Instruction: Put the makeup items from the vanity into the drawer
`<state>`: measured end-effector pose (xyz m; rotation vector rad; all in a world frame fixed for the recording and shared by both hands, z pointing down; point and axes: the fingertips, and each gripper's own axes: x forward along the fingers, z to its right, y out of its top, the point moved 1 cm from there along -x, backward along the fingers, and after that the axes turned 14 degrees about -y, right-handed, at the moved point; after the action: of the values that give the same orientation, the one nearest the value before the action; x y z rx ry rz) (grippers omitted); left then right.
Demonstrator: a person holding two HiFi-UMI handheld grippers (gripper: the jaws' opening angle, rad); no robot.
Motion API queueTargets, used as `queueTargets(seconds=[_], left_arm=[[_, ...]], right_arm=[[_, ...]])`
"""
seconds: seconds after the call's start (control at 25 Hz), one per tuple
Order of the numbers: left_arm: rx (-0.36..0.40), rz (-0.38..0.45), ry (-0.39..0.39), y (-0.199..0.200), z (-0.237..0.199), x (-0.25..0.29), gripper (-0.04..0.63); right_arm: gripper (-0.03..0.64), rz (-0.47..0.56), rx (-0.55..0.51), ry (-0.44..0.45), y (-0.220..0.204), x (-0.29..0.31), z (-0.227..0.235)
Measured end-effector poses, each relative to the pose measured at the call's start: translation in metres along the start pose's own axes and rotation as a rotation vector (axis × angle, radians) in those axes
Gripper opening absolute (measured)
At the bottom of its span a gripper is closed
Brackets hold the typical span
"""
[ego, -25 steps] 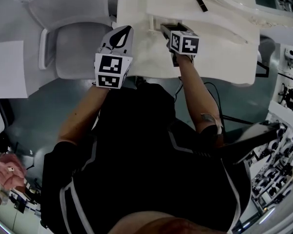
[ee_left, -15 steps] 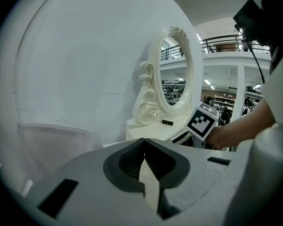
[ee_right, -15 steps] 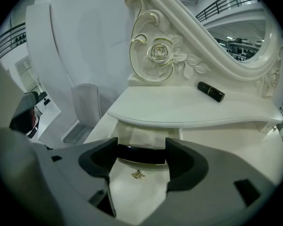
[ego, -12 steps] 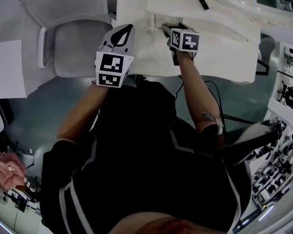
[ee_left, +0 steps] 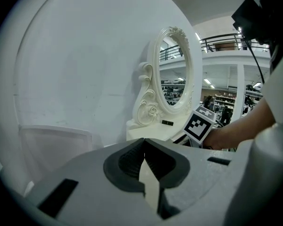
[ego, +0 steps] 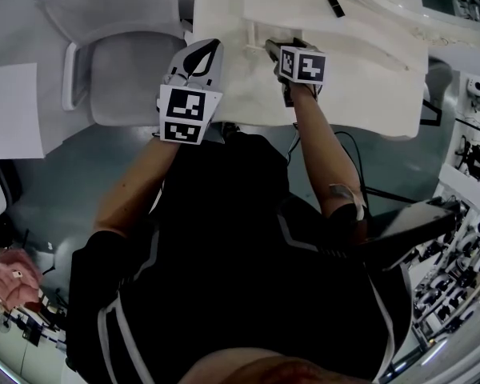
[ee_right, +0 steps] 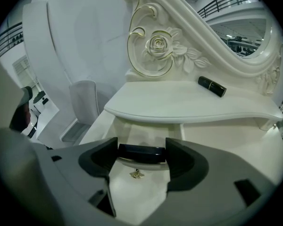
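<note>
- The left gripper (ee_left: pixel 144 147) hangs at the near left edge of the vanity (ee_right: pixel 179 105), jaws pressed together with nothing between them. It looks idle in this step and stands well apart from the drawer.
- The drawer (ee_right: pixel 144 185) stands pulled out toward the person under the vanity's raised shelf. Its front, with a small gold knob (ee_right: pixel 136 173), faces near, and the part of its inside that shows looks bare.
- The right gripper (ee_right: pixel 141 147) is at the drawer's mouth, jaws wide and pinching a flat black makeup case (ee_right: pixel 132 152) by its two ends. The case spans from pad to pad.
- The case hangs level just above the drawer's front rim, near the knob. Whether it already touches the rim I cannot tell.
- Step in hand, as I judge it: placing this case into the drawer, with the carry done and the drop not yet made.
- The next move calls for easing the case a little farther in, past the front rim and under the shelf, then lowering it and spreading the jaws so that it lies flat inside.
- A black lipstick (ee_right: pixel 212 86) lies on the shelf, far and to the right, beside the mirror frame's base. It is left for a later trip, so the task is partway along.
</note>
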<state>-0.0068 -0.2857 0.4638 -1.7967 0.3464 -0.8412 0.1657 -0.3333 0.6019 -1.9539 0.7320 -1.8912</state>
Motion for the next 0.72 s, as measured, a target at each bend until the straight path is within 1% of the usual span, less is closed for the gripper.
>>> queueTargets(seconds=[0.4, 0.56, 0.72], left_arm=[[-0.015, -0.003, -0.001, -0.0024, -0.0016, 0.0, 0.005], [-0.011, -0.01, -0.003, -0.002, -0.0009, 0.0001, 0.005], [-0.009, -0.015, -0.006, -0.0034, -0.001, 0.0005, 0.005]], right_arm=[[0.33, 0.027, -0.005, 0.004, 0.0015, 0.0012, 0.0007], [0.358, 0.046, -0.014, 0.022, 0.004, -0.0012, -0.0031], [0.376, 0.059, -0.012, 0.01, 0.004, -0.0018, -0.0019]])
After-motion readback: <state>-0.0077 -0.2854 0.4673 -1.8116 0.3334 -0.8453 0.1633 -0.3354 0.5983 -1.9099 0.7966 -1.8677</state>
